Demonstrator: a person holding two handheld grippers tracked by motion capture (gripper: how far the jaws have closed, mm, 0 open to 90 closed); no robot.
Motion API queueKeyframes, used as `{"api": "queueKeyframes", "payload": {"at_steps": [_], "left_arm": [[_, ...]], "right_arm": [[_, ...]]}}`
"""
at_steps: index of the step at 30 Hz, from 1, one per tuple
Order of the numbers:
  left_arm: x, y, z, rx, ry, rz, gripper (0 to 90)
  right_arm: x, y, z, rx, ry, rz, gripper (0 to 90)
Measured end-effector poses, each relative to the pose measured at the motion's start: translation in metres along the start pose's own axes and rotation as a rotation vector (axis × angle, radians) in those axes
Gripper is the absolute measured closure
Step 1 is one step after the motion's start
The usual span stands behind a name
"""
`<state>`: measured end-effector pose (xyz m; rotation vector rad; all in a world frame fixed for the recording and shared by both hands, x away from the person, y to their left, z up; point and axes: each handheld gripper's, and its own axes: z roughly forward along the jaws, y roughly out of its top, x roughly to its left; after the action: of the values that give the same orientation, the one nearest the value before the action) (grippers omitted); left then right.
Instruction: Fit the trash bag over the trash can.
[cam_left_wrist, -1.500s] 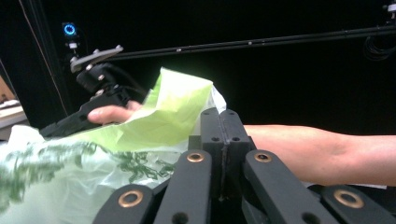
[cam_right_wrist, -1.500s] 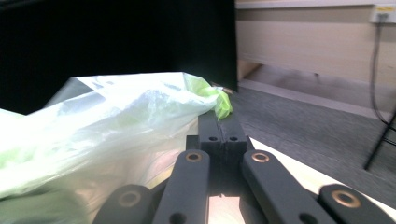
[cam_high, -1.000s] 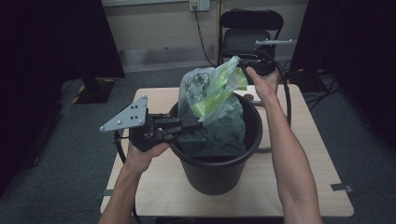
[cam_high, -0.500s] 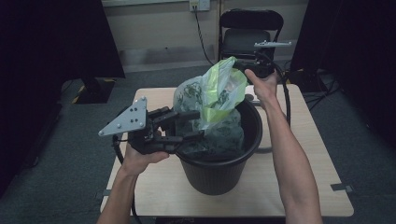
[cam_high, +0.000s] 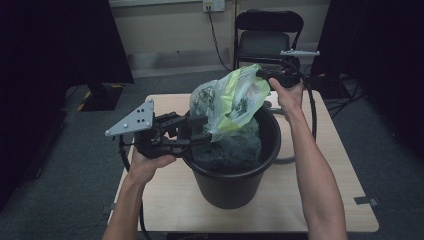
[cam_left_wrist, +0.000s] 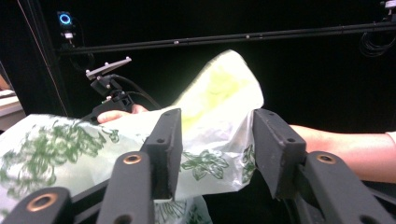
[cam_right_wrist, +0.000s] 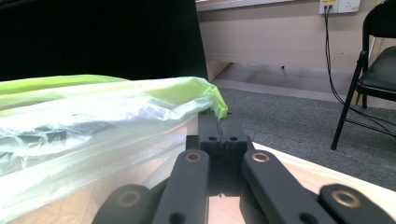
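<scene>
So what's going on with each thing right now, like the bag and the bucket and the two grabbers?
Plastic bag: lifted partly out of the bucket, stretched between the two grippers.
Black bucket: upright on the table, bag's lower part inside.
Right gripper: shut on the bag's green edge.
Left gripper: jaws open, bag between them, not clamped.
Table: carrying the bucket.
Folding chair: unfolded, nobody sitting.
</scene>
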<state>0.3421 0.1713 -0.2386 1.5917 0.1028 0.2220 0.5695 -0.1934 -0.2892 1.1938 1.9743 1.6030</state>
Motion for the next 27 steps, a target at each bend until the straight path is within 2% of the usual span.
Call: {"api": "queueKeyframes", "payload": {"at_steps": [1, 3, 5, 8, 10, 11, 12, 13, 14, 15, 16, 17, 18, 19, 20, 21, 22, 23, 25, 27], "left_arm": [[-0.002, -0.001, -0.002, 0.004, -0.007, -0.009, 52.6], [-0.003, -0.002, -0.004, 0.007, -0.014, 0.0, 52.8], [-0.004, -0.002, -0.008, 0.015, 0.006, 0.007, 54.3], [-0.001, -0.003, -0.01, 0.018, 0.02, -0.001, 59.4], [0.009, -0.005, -0.013, 0.02, 0.062, -0.022, 59.2], [0.009, -0.005, -0.013, 0.02, 0.062, -0.022, 57.1], [0.013, -0.006, -0.012, 0.02, 0.079, -0.028, 53.2], [0.016, -0.007, -0.011, 0.024, 0.098, -0.031, 53.2], [0.023, -0.007, -0.008, 0.03, 0.122, -0.032, 46.5], [0.023, -0.007, -0.008, 0.03, 0.122, -0.032, 44.2], [0.029, -0.008, -0.006, 0.039, 0.139, -0.044, 39.3], [0.038, -0.008, -0.003, 0.044, 0.152, -0.058, 37.3], [0.038, -0.008, -0.003, 0.044, 0.152, -0.058, 36.8], [0.046, -0.011, 0.001, 0.053, 0.163, -0.076, 35.0], [0.046, -0.011, 0.001, 0.053, 0.163, -0.076, 34.3], [0.057, -0.016, 0.007, 0.078, 0.172, -0.102, 34.3], [0.057, -0.016, 0.007, 0.078, 0.172, -0.102, 34.2], [0.066, -0.022, 0.01, 0.093, 0.176, -0.122, 34.7], [0.072, -0.027, 0.011, 0.102, 0.166, -0.141, 39.1], [0.077, -0.032, 0.012, 0.121, 0.153, -0.137, 60.0]], "right_arm": [[-0.002, -0.001, 0.0, -0.002, -0.007, 0.007, 90.0], [-0.005, -0.001, 0.001, -0.003, -0.009, 0.018, 90.0], [-0.007, -0.002, 0.002, -0.011, -0.005, 0.031, 90.0], [-0.003, -0.002, 0.005, -0.007, 0.01, 0.017, 90.0], [0.001, -0.002, 0.006, -0.012, 0.026, 0.008, 90.0], [0.001, -0.002, 0.006, -0.012, 0.026, 0.008, 90.0], [0.005, 0.0, 0.007, -0.012, 0.035, -0.003, 90.0], [0.005, 0.0, 0.007, -0.012, 0.035, -0.003, 90.0], [0.009, 0.002, 0.008, -0.012, 0.044, -0.017, 90.0], [0.009, 0.002, 0.008, -0.012, 0.044, -0.017, 90.0], [0.014, 0.003, 0.008, 0.0, 0.048, -0.041, 90.0], [0.016, 0.003, 0.009, 0.007, 0.048, -0.054, 90.0], [0.016, 0.003, 0.009, 0.007, 0.048, -0.054, 90.0], [0.02, 0.004, 0.009, 0.016, 0.052, -0.071, 90.0], [0.021, 0.005, 0.009, 0.015, 0.058, -0.072, 90.0], [0.023, 0.005, 0.009, 0.014, 0.065, -0.077, 90.0], [0.023, 0.005, 0.009, 0.014, 0.065, -0.077, 90.0], [0.025, 0.006, 0.009, 0.014, 0.076, -0.079, 90.0], [0.028, 0.007, 0.009, 0.024, 0.091, -0.091, 90.0], [0.03, 0.007, 0.009, 0.027, 0.093, -0.103, 89.5]]}}
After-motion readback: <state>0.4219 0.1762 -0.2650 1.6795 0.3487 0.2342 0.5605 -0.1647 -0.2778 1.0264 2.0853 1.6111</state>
